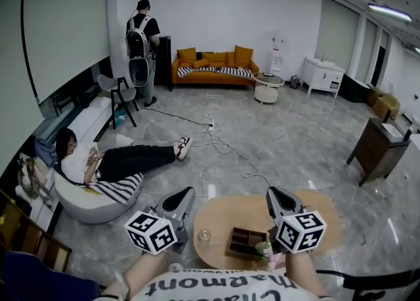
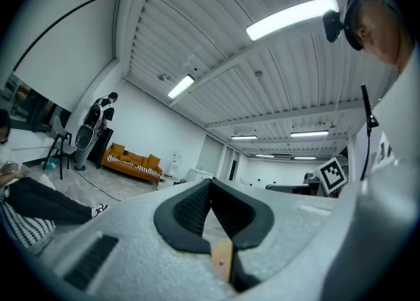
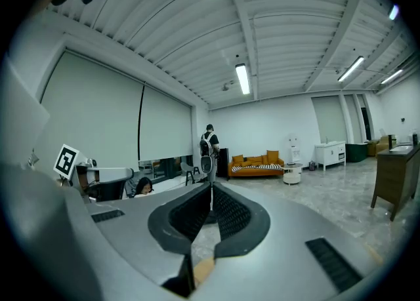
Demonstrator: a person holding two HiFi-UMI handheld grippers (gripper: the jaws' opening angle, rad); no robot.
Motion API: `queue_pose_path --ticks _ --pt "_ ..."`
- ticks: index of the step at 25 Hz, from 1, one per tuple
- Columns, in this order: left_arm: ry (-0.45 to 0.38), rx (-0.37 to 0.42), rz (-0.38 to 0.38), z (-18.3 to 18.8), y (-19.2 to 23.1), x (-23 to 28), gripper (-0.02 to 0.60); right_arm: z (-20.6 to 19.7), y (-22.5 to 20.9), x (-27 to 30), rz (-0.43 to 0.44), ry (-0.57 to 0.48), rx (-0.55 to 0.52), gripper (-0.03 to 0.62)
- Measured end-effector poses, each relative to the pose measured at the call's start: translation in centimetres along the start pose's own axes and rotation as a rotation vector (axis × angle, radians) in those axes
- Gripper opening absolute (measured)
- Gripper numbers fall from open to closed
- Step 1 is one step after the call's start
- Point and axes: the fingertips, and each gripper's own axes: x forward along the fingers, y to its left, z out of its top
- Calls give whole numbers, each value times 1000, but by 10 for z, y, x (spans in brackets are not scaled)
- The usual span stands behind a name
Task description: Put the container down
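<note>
Both grippers are empty. The left gripper (image 1: 186,192) and the right gripper (image 1: 273,192) each have their jaws pressed together on nothing, which each gripper's own view confirms (left gripper (image 2: 210,182), right gripper (image 3: 211,187)). They point level out into the room, above and beyond the container (image 1: 248,242). The container sits flat on the worktop (image 1: 220,216), so the put-down looks finished. The main risks are probably in pulling back. A gripper lowered carelessly could clip the small glass (image 1: 204,235) just left of the container and tip it. A knock on the container itself could slide it toward the person, since the worktop's edge seems close on that side, and the smooth top would do little to stop it. The container is a dark wooden tray, rectangular and open-topped, split by thin walls into several compartments, so it is rigid with hard corners. The worktop under it is pale, smooth wood with a rounded outline. The glass is clear, round and low. The gripper pads are black ribbed rubber set in matt grey shells. The floor beyond the container is glossy grey stone with loose cables across it.
</note>
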Motion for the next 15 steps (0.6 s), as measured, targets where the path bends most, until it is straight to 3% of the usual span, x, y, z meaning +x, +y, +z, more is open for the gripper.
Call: queue_pose_path --ticks 15 --pt "42 -30 50 -48 -36 -23 15 -41 -21 -49 0 64 42 20"
